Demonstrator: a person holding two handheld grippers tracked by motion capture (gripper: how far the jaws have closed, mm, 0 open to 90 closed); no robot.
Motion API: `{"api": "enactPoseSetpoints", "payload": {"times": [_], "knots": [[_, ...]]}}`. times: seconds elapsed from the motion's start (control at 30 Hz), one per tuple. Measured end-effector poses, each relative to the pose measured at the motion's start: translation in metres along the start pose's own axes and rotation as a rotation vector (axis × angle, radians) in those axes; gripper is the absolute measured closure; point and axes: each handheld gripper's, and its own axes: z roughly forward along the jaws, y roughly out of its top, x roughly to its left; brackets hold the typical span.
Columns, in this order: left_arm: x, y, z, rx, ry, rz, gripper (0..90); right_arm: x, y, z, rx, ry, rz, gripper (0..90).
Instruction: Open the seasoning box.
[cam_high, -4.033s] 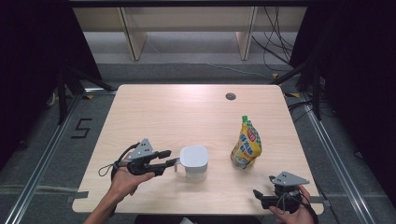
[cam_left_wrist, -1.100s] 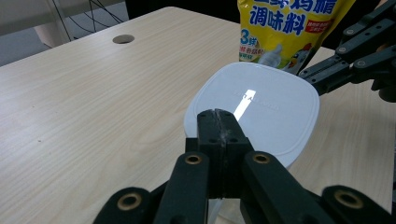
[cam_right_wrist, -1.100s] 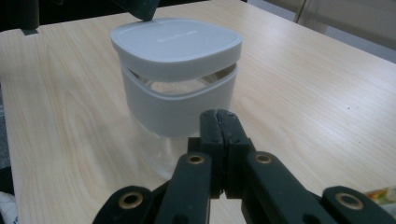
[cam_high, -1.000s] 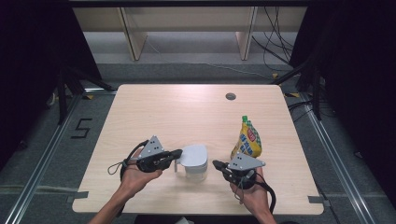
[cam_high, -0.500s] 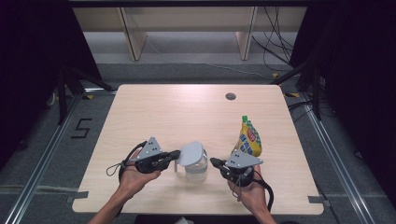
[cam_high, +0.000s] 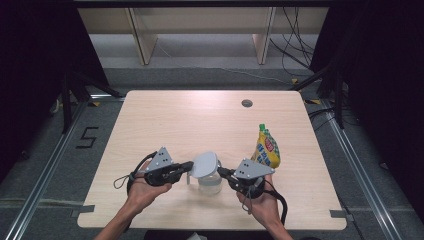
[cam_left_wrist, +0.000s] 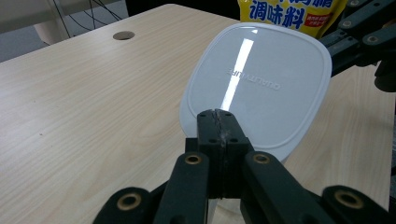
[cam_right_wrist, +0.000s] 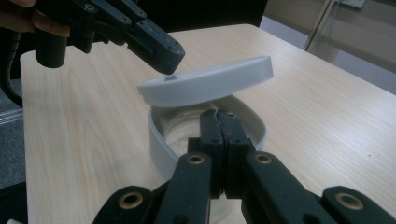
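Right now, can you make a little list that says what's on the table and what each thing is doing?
lid: white, lifted off and tilted above the jar
jar: clear, open, standing on the table
left tongs: shut on the lid's edge
right tongs: shut on the jar's rim
pouch: yellow, standing upright just behind the right tongs
table: light wood, with a round hole near the far edge

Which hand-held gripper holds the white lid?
The left hand-held gripper pinches the white lid by its edge; the right hand-held gripper grips the clear container rim.
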Motion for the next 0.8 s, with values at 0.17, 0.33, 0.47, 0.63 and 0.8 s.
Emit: {"api": "enactPoseSetpoints", "payload": {"times": [0.17, 0.33, 0.47, 0.63, 0.8], "knots": [[0.001, -0.002, -0.007, -0.012, 0.010, -0.003, 79.5, 0.002, 0.004, 0.003, -0.008, 0.009, -0.003, 90.0], [0.003, -0.014, -0.016, 0.008, 0.003, 0.006, 69.7, 0.005, 0.011, 0.003, -0.024, 0.009, -0.019, 90.0], [0.002, -0.031, -0.019, 0.036, 0.021, 0.033, 54.9, 0.009, 0.019, 0.007, -0.034, 0.008, -0.045, 90.0], [0.005, -0.049, -0.018, 0.061, 0.024, 0.009, 38.5, 0.015, 0.027, 0.015, -0.046, 0.026, -0.060, 90.0], [0.008, -0.061, -0.017, 0.084, 0.043, 0.002, 31.0, 0.023, 0.033, 0.024, -0.037, 0.040, -0.069, 90.0]]}}
